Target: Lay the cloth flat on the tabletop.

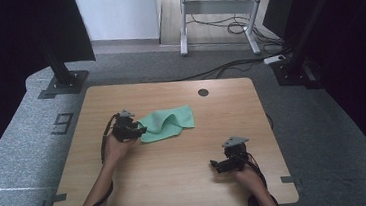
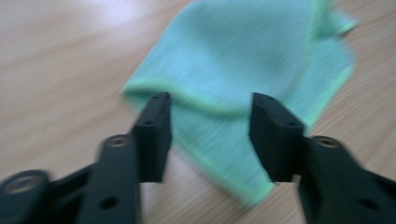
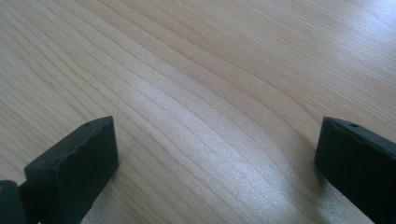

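A mint-green cloth lies rumpled on the wooden table, a little left of centre. My left gripper is at the cloth's left edge, pointing right toward it. In the left gripper view the cloth spreads out beyond the left gripper; its near folded edge runs across the gap between the two black jaws, which stand apart and do not press on it. My right gripper rests near the table's front right, well clear of the cloth. In its own view the right gripper is open wide over bare wood.
A round dark grommet sits near the table's far edge. Black frame posts stand on the floor at the far left and far right. A desk frame with cables is behind.
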`<action>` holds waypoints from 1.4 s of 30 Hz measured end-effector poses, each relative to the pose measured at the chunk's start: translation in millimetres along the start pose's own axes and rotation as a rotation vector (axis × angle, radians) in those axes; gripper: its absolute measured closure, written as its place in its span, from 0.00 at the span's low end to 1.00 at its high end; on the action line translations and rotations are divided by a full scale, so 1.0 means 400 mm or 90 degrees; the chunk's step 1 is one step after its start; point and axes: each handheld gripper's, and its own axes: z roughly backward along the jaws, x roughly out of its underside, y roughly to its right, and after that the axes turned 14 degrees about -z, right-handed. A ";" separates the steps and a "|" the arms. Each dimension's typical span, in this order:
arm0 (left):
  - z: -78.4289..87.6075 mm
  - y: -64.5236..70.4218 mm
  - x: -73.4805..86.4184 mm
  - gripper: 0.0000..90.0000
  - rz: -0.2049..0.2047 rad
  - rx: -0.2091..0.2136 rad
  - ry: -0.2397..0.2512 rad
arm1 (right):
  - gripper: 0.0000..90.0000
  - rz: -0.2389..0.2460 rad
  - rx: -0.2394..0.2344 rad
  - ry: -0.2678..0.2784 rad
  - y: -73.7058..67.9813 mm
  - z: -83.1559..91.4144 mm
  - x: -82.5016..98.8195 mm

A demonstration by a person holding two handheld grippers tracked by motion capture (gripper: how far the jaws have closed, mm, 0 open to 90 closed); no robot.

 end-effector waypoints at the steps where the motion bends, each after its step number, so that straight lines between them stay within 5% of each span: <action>1: 0.000 0.000 0.000 0.47 0.000 0.000 0.000 | 0.00 0.000 0.000 0.000 0.000 0.000 0.000; 5: -0.038 0.041 -0.062 0.39 -0.023 0.028 0.016 | 0.00 0.000 0.000 0.000 0.000 0.000 0.000; 10: -0.103 0.074 -0.098 0.44 -0.074 -0.017 -0.040 | 0.00 0.001 -0.001 0.000 0.000 0.000 0.000; 12: -0.113 0.069 -0.102 0.75 -0.077 -0.035 -0.053 | 0.06 0.004 -0.008 0.005 -0.002 0.002 -0.001; 14: -0.111 0.065 -0.103 0.81 -0.073 -0.029 -0.048 | 0.12 0.005 -0.011 0.004 -0.004 0.003 -0.003; 16: -0.096 0.058 -0.108 0.92 -0.079 -0.032 -0.046 | 0.32 0.005 -0.036 -0.008 -0.014 0.005 -0.021; 22: -0.068 0.048 -0.121 0.91 -0.083 -0.031 -0.040 | 0.54 -0.004 -0.070 -0.023 -0.046 -0.021 -0.073; 23: -0.065 0.048 -0.123 0.89 -0.083 -0.029 -0.039 | 0.67 0.005 -0.080 -0.029 -0.066 -0.040 -0.105; 26: -0.060 0.048 -0.127 0.88 -0.088 -0.024 -0.039 | 0.75 0.013 -0.089 -0.026 -0.093 -0.075 -0.153; 34: -0.066 0.045 -0.117 0.87 -0.091 -0.011 -0.036 | 0.79 0.021 -0.090 0.008 -0.159 -0.168 -0.271; 42: -0.082 0.043 -0.105 0.90 -0.093 0.002 -0.039 | 0.89 0.016 -0.077 0.003 -0.176 -0.248 -0.312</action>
